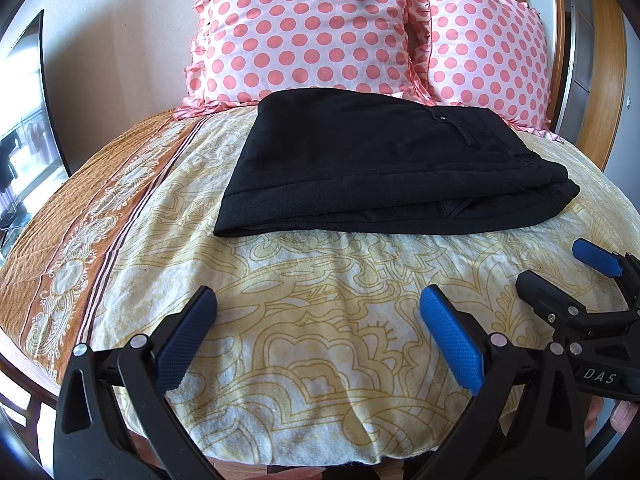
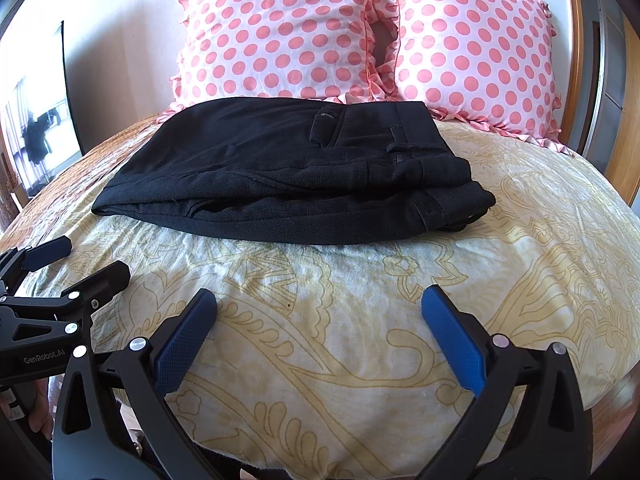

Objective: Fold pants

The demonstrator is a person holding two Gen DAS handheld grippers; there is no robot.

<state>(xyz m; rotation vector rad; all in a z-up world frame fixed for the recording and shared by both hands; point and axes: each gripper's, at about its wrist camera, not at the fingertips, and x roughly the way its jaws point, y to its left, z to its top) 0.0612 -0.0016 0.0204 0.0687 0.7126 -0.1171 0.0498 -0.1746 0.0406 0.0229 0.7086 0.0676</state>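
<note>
Black pants lie folded into a compact stack on the bed, waistband to the right; they also show in the right wrist view. My left gripper is open and empty, hovering over the sheet near the bed's front edge, well short of the pants. My right gripper is open and empty, also short of the pants. The right gripper shows at the right edge of the left wrist view, and the left gripper at the left edge of the right wrist view.
The bed has a cream patterned sheet with an orange border on the left. Two pink polka-dot pillows stand behind the pants. A wooden headboard is at the right, a window at the left.
</note>
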